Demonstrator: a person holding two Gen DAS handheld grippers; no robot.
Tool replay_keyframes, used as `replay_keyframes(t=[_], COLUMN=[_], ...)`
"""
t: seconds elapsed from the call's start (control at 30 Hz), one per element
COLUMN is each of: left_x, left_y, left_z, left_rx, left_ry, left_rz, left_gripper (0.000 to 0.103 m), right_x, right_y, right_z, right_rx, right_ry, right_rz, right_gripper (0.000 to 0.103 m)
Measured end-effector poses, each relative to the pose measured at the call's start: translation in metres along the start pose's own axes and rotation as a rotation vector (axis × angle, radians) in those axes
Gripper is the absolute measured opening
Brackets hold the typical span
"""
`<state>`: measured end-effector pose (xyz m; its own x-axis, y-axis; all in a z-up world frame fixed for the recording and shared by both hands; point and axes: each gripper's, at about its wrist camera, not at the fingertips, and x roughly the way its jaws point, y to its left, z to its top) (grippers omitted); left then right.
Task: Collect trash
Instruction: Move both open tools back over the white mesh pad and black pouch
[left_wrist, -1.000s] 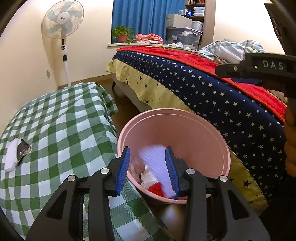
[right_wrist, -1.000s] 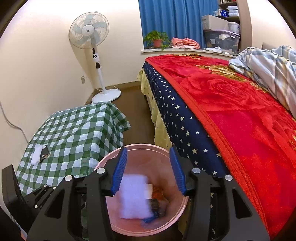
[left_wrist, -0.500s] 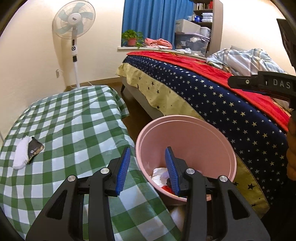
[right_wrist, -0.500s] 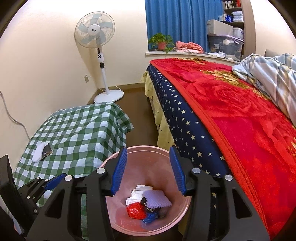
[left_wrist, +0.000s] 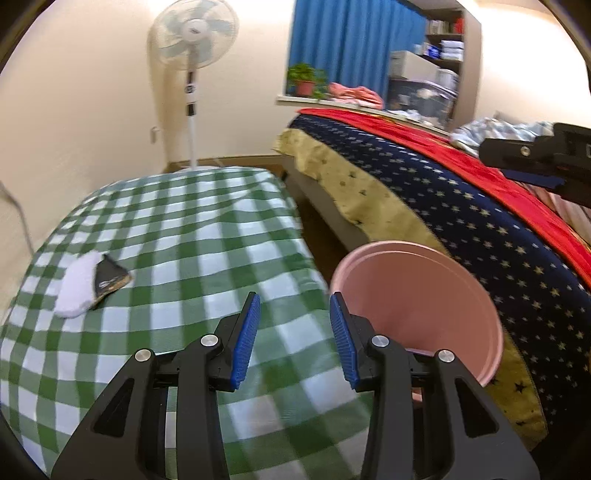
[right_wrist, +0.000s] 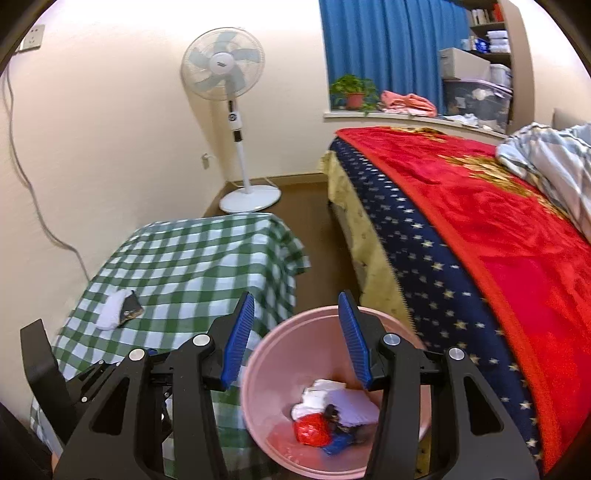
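The pink bin (right_wrist: 334, 398) stands between table and bed, so trash drops in easily. Both the left gripper (left_wrist: 294, 336) and the right gripper (right_wrist: 295, 336) are open and empty. The remaining white tissue (left_wrist: 75, 290) and the dark wrapper (left_wrist: 109, 278) lie at ten o'clock on the checked tablecloth (left_wrist: 177, 236).

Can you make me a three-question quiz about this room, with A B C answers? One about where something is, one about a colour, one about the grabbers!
1. Where is the white tissue?
A. on the checked cloth
B. in the bin
C. on the bed

2. What colour is the bin?
A. green
B. pink
C. blue

3. What is the right gripper holding?
A. a tissue
B. a bag
C. nothing

Answers: 1 A, it lies on the green checks beside a dark wrapper. 2 B, its wall is pink. 3 C, its jaws are apart with nothing between them.
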<state>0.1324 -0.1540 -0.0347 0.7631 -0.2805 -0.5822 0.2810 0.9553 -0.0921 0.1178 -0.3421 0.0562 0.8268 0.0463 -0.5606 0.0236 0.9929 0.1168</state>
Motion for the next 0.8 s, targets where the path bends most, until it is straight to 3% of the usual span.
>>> replay_keyframes(t=[0.23, 0.5, 0.8], left_x=[0.005, 0.003, 0.011], left_y=[0.051, 0.122, 0.184], left_z=[0.001, 0.002, -0.004], left_rx=[-0.115, -0.261, -0.409], left_ry=[-0.003, -0.010, 0.004], left_rz=[0.155, 0.363, 0.477], left_gripper=[0.039, 0.039, 0.039], right_x=[0.027, 0.066, 0.107], right_y=[0.026, 0.071, 0.124], right_z=[0.008, 0.017, 0.011], right_rx=[0.051, 0.060, 0.029], right_ry=[0.022, 0.041, 0.073], right_rz=[0.082, 0.191, 0.292], right_gripper=[0.045, 0.028, 0.024])
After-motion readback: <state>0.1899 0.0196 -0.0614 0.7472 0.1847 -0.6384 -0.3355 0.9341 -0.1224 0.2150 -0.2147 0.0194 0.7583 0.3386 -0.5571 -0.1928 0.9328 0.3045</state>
